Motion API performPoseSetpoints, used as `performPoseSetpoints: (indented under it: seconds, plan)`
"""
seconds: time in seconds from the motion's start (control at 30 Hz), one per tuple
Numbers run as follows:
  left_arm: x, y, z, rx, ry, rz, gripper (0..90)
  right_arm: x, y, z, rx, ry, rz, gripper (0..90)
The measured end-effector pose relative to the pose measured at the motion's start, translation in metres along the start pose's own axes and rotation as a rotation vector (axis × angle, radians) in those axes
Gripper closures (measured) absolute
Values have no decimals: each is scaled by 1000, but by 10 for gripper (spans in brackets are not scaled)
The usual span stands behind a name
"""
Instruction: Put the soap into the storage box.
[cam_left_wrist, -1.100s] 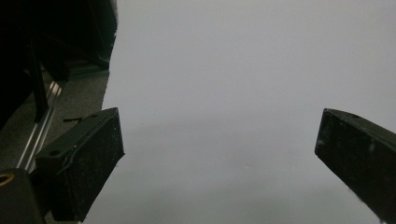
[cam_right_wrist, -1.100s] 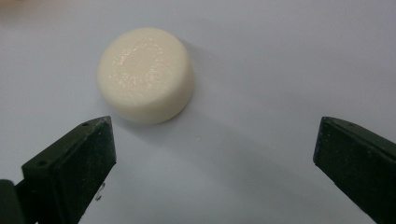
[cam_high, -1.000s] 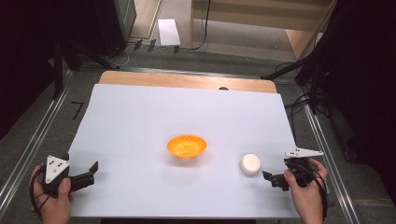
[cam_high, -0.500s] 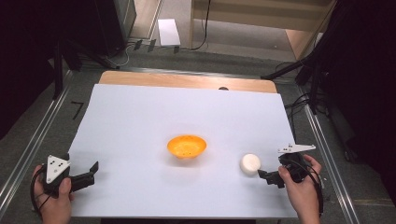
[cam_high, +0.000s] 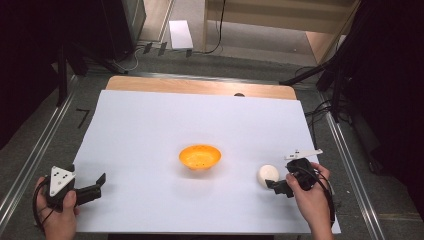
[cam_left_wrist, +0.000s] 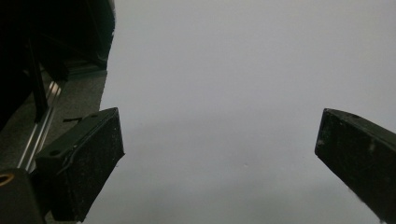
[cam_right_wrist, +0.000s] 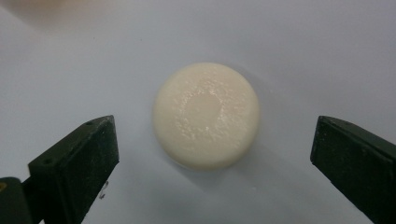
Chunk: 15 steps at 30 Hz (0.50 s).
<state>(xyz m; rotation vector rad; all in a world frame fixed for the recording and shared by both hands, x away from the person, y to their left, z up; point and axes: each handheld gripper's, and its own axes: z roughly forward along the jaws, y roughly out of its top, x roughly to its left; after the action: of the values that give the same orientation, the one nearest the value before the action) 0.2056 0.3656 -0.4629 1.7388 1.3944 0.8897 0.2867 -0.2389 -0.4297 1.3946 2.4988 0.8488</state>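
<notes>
A small cream-white round piece (cam_high: 268, 175) (cam_right_wrist: 205, 114) lies on the white sheet, to the right of an orange bowl (cam_high: 200, 156) at the middle. My right gripper (cam_high: 274, 185) (cam_right_wrist: 215, 125) points at the piece from the right, tilted down over it. Its jaws have just been closing a little and stand open; the piece lies in the gap's far part with neither pad touching it. My left gripper (cam_high: 99, 186) (cam_left_wrist: 219, 140) rests at the front left, open, with bare sheet between its jaws.
The white sheet (cam_high: 150, 125) covers the table, with a wooden strip (cam_high: 200, 86) showing at the far edge. Metal rails (cam_high: 30, 165) run along both sides. Cables and dark stands crowd the floor beyond the right side.
My right hand has slid left toward the cream piece and tipped the gripper down over it. The left hand, the bowl and the piece have stayed where they were.
</notes>
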Motion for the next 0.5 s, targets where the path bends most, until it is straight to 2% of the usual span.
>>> performPoseSetpoints:
  seconds: [0.3, 0.5]
  plan:
    - [0, 0, 0, 2, 2, 2, 13, 6, 4, 12, 17, -10, 0, 47]
    - [0, 0, 0, 3, -5, -2, 13, 6, 4, 22, 27, -20, 36, 99]
